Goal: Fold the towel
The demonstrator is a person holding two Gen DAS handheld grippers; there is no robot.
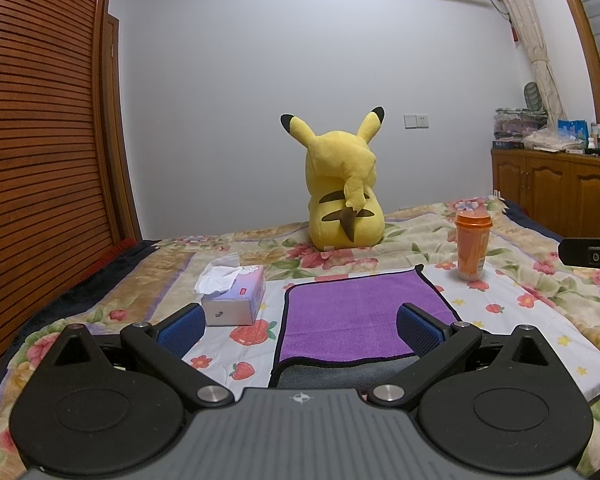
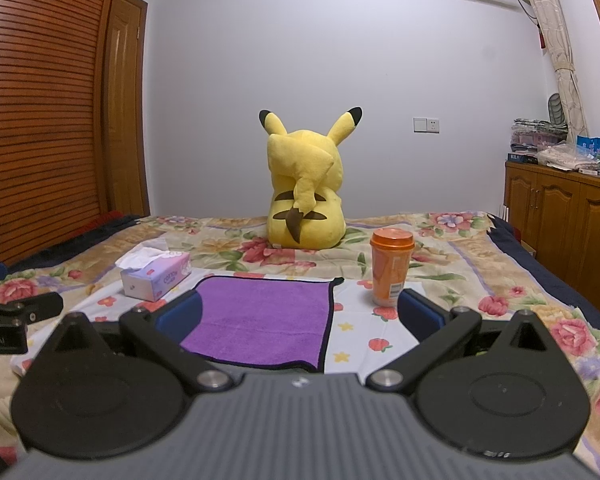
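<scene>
A purple towel point(image 1: 352, 312) with a dark edge lies on the floral bed sheet point(image 1: 520, 320). Its near edge is folded over and shows a grey underside. My left gripper point(image 1: 300, 324) is open, above the towel's near left corner, holding nothing. The towel also shows in the right wrist view point(image 2: 260, 316). My right gripper point(image 2: 300, 312) is open and empty over the towel's near right corner. Part of the right gripper shows at the right edge of the left wrist view point(image 1: 592, 254), and part of the left gripper at the left edge of the right wrist view point(image 2: 16, 312).
A tissue box point(image 1: 236, 294) lies left of the towel. An orange cup with a lid point(image 1: 472, 246) stands to the right. A yellow plush toy point(image 1: 342, 188) sits at the far end of the bed. A wooden wardrobe point(image 1: 40, 140) is on the left, a wooden cabinet point(image 1: 560, 184) on the right.
</scene>
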